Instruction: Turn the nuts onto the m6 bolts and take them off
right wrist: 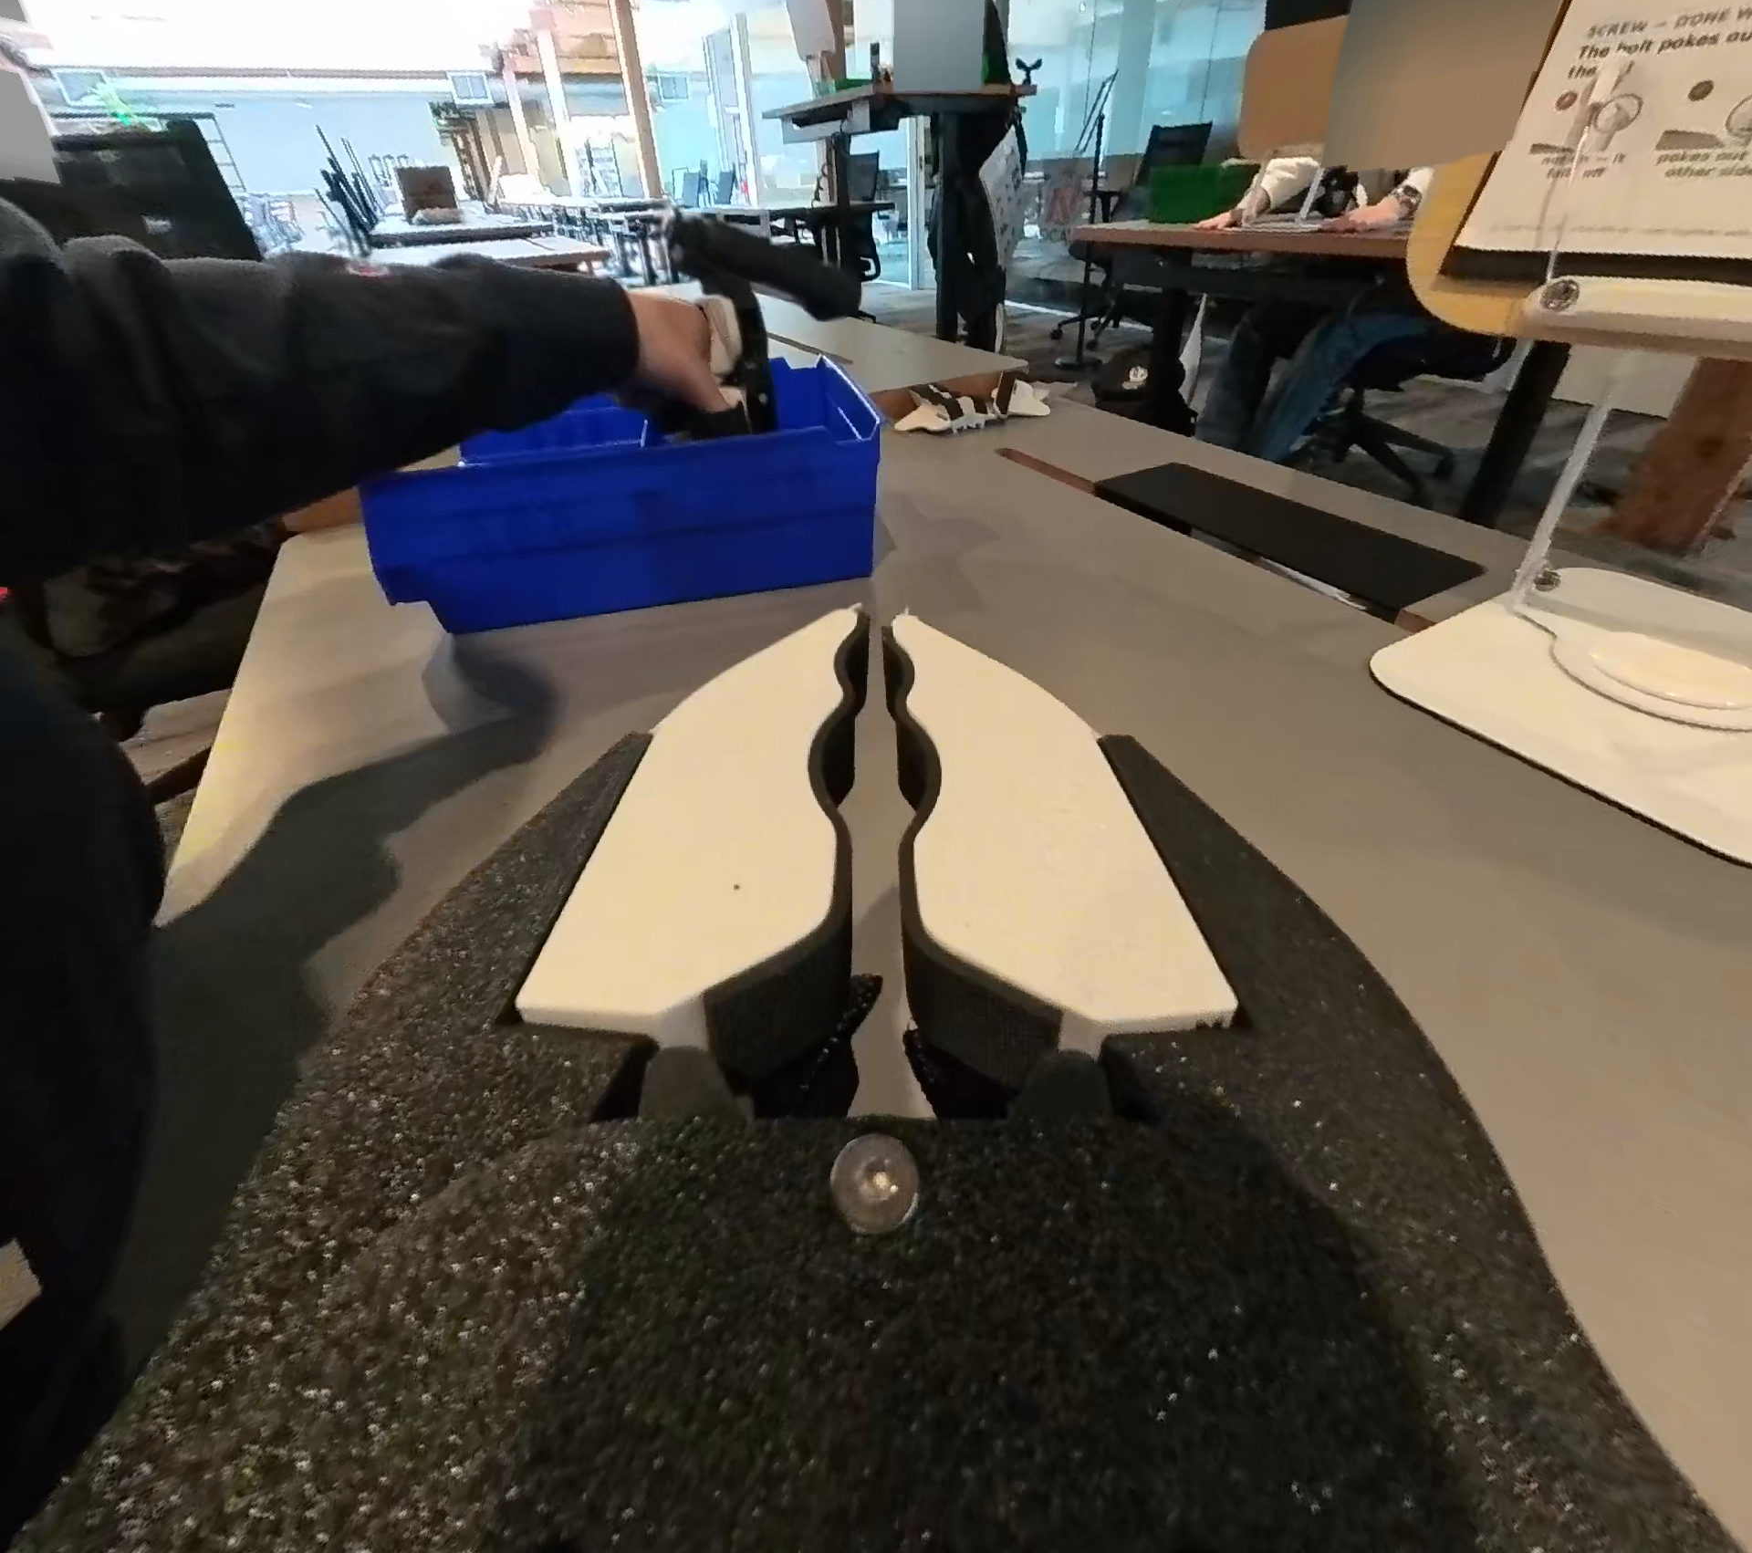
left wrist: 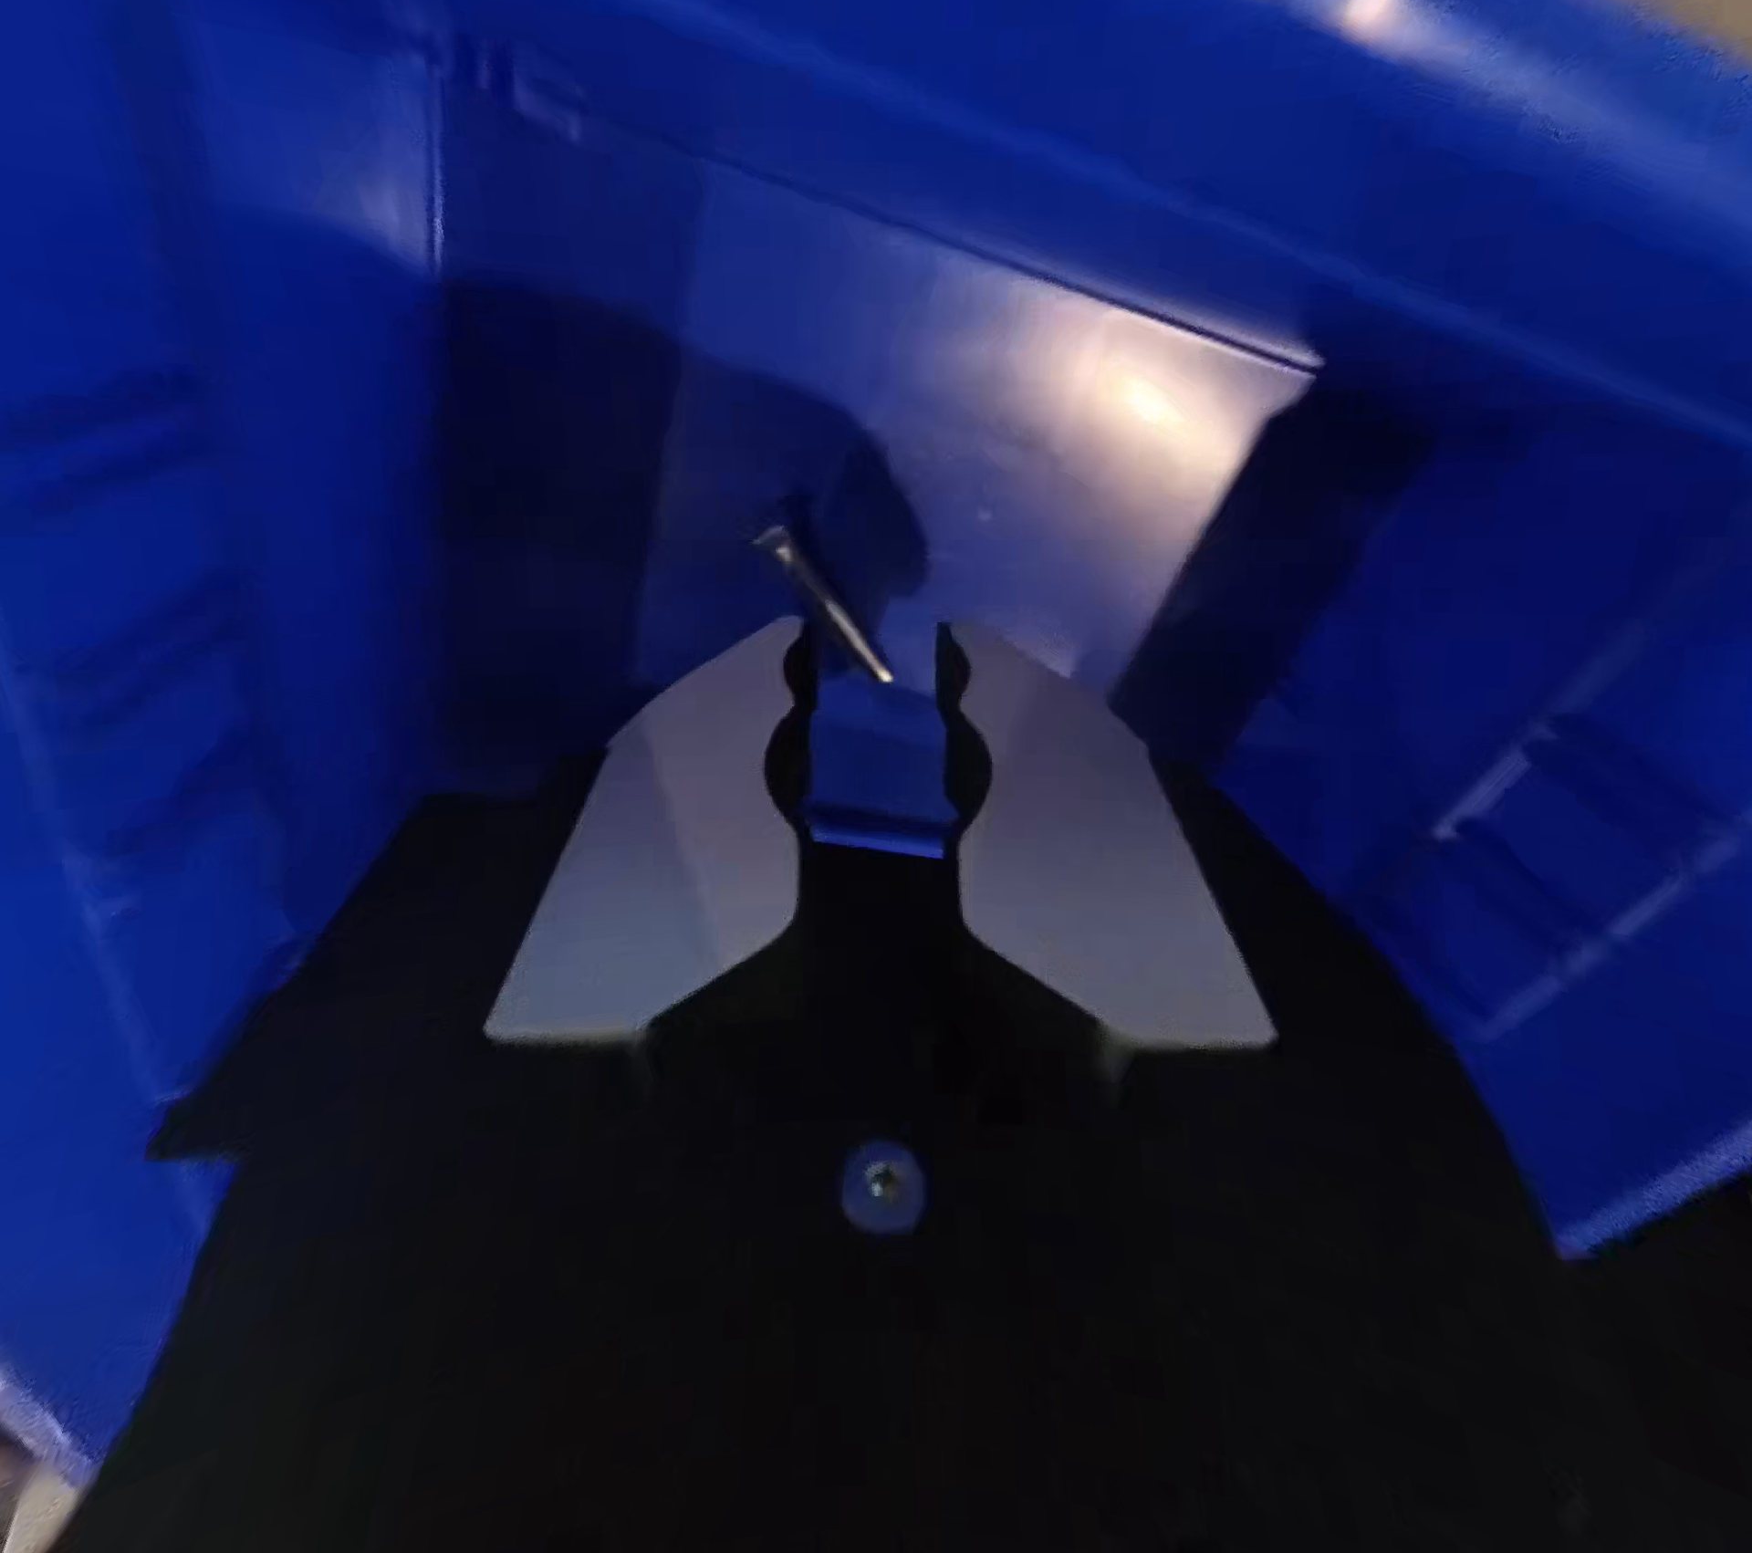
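In the left wrist view my left gripper (left wrist: 877, 640) is deep inside a blue bin (left wrist: 284, 465), jaws open a small way. A thin metal bolt (left wrist: 823, 605) lies slanted on the bin floor, just ahead of the left fingertip, its point reaching into the gap. It is not clamped. In the right wrist view my right gripper (right wrist: 879, 618) hovers over the grey table (right wrist: 1138, 702), fingers nearly touching and empty. The blue bin (right wrist: 616, 531) stands ahead to the left, and a hand holds the left gripper (right wrist: 749, 370) down in it. No nut shows.
A white base plate (right wrist: 1517, 730) with a clear stand and an instruction sheet (right wrist: 1659, 38) is at the right. A black mat (right wrist: 1280, 531) lies beyond it. A dark sleeve (right wrist: 284, 389) crosses the left side. Other desks and a seated person are behind. Left tips to right tips: about 45 cm.
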Motion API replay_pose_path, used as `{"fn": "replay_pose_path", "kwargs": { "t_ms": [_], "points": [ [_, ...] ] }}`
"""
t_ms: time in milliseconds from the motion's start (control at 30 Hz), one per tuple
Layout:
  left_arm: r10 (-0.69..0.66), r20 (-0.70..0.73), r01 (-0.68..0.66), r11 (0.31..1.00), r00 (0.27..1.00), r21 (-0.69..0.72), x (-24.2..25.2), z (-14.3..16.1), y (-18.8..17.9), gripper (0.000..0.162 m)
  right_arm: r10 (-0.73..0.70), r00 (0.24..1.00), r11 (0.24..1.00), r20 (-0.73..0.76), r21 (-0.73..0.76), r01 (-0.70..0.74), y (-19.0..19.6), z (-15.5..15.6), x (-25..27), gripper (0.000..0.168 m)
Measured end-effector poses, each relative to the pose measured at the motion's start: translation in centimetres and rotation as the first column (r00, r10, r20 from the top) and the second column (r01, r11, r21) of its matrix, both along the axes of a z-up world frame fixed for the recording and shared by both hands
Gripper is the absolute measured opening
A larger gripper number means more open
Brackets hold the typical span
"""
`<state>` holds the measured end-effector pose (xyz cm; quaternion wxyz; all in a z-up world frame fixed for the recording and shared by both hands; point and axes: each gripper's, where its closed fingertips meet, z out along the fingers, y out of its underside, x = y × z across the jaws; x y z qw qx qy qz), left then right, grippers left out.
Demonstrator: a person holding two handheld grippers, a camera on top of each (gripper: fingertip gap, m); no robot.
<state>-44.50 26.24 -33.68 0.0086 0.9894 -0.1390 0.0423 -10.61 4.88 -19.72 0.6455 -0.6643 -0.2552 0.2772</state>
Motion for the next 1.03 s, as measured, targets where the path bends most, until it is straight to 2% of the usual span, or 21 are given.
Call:
{"fn": "replay_pose_path", "kwargs": {
  "t_ms": [167, 200, 267, 400, 500, 600, 700, 767, 833, 933, 1033],
  "points": [
    [0.024, 0.002, -0.024, 0.999, 1.000, -0.023, 0.0, -0.8, 0.0, 0.032, 0.019, 0.999, 1.000, -0.026, 0.023, -0.019, -0.5, 0.6, 0.3, 0.003],
    [0.019, -0.004, -0.019, 1.000, 1.000, -0.017, 0.0, -0.9, 0.1, 0.030, 0.021, 0.999, 1.000, -0.031, 0.022, -0.020, -0.5, 0.6, 0.4, 0.003],
    [-0.014, -0.004, 0.014, 1.000, 1.000, -0.010, 0.1, -1.0, 0.1, 0.010, 0.025, 0.999, 0.999, -0.043, 0.024, -0.024, -0.6, 0.7, 0.5, 0.003],
    [-0.105, -0.047, 0.105, 0.994, 0.993, 0.004, 0.1, -0.6, -0.3, 0.005, 0.026, 0.998, 0.999, -0.055, 0.031, -0.024, -0.8, 0.9, 0.8, 0.003],
    [-0.145, -0.070, 0.151, 0.984, 0.987, 0.094, 0.0, 1.8, -0.3, 0.006, 0.011, 0.999, 0.999, -0.049, 0.046, -0.009, -1.0, 1.1, 1.3, 0.002],
    [-0.203, -0.016, 0.200, 0.946, 0.979, 0.256, 1.9, 6.1, -0.4, 0.005, -0.011, 0.999, 0.998, -0.050, 0.064, 0.014, -1.1, 1.4, 1.9, 0.002],
    [-0.371, 0.062, 0.312, 0.850, 0.926, 0.425, 6.6, 11.0, -1.6, 0.005, -0.043, 0.998, 0.995, -0.054, 0.085, 0.048, -0.9, 1.5, 2.6, 0.000],
    [-0.552, 0.060, 0.447, 0.731, 0.832, 0.516, 10.9, 13.4, -3.5, 0.005, -0.057, 0.997, 0.994, -0.055, 0.087, 0.062, -0.7, 1.4, 2.9, 0.000],
    [-0.706, 0.063, 0.558, 0.608, 0.705, 0.565, 15.4, 14.4, -6.2, 0.005, -0.071, 0.996, 0.994, -0.049, 0.077, 0.075, -0.5, 1.1, 3.0, 0.000],
    [-0.860, 0.019, 0.707, 0.432, 0.510, 0.560, 20.7, 12.9, -9.9, 0.005, -0.093, 0.995, 0.993, -0.038, 0.070, 0.095, -0.2, 0.6, 3.2, 0.000],
    [-0.929, -0.015, 0.788, 0.305, 0.370, 0.535, 24.2, 9.4, -12.6, 0.005, -0.115, 0.993, 0.991, -0.016, 0.067, 0.116, 0.0, 0.1, 3.5, 0.000]
  ]
}}
